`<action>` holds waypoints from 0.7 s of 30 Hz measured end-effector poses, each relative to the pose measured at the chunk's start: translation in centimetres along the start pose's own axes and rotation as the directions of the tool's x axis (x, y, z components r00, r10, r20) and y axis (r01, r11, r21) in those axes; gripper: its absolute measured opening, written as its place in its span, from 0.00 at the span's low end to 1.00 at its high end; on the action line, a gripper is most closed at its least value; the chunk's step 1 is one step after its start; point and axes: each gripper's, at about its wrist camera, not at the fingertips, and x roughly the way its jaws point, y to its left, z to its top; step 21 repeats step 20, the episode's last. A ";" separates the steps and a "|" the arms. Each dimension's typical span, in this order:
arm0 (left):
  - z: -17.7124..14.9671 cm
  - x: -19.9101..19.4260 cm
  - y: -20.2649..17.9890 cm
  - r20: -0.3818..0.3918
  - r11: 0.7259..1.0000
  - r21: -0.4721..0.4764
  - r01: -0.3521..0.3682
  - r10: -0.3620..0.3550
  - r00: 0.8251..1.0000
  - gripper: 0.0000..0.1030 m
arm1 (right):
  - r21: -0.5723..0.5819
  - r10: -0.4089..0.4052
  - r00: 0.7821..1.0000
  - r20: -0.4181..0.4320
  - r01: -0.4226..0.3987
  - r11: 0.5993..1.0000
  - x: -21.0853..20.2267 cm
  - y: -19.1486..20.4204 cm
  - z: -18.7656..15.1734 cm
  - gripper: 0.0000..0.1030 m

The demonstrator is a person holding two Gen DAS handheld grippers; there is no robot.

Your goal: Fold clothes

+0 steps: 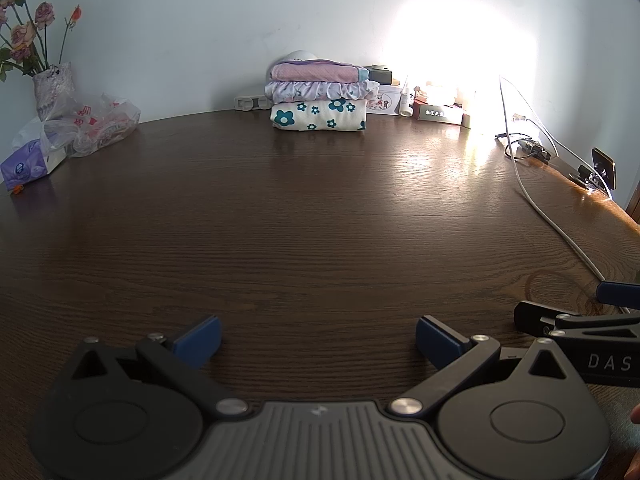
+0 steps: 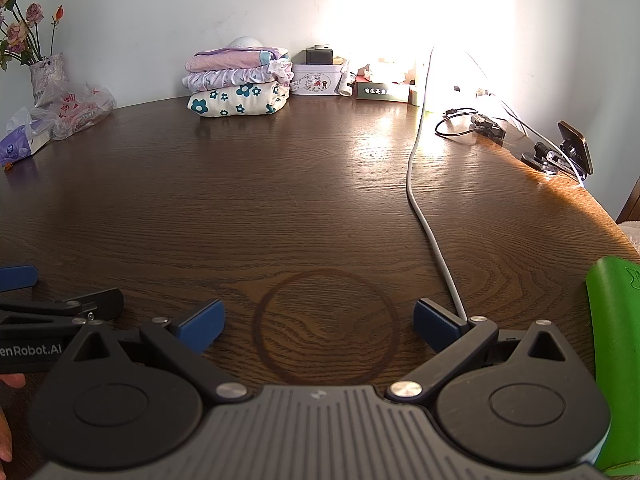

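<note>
Oddly, the only clothes I can see are a folded stack [image 1: 319,98] of three pieces sitting at the table's [image 1: 320,208] far edge against the wall, its long axis running along that edge. It lies straight ahead of my left gripper [image 1: 318,338] and ahead-left of my right gripper [image 2: 319,322], so I judge the left nearer. Both grippers hang low near the near edge, side by side, jaws spread wide, holding nothing. No unfolded garment shows on the bare wood between.
</note>
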 end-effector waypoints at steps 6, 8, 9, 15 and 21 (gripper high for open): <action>0.0 0.0 0.0 0.001 1.000 -0.001 -0.001 0.001 1.000 1.00 | -0.002 0.001 1.000 0.000 -0.001 1.000 -0.1 0.0 0.0 0.99; 0.0 0.0 0.0 0.001 1.000 -0.001 -0.001 0.001 1.000 1.00 | -0.003 0.001 1.000 0.000 -0.001 1.000 -0.1 0.0 0.0 0.99; 0.0 0.0 0.0 0.001 1.000 -0.001 -0.001 0.001 1.000 1.00 | -0.003 0.001 1.000 0.000 -0.001 1.000 -0.1 0.0 0.0 0.99; 0.0 0.0 0.0 0.002 1.000 0.000 -0.001 0.001 1.000 1.00 | -0.003 0.002 1.000 0.000 -0.002 1.000 -0.1 -0.1 0.0 0.99; 0.0 0.0 0.0 0.002 1.000 0.000 -0.001 0.001 1.000 1.00 | -0.002 0.002 1.000 0.000 -0.002 1.000 -0.1 -0.1 0.0 0.99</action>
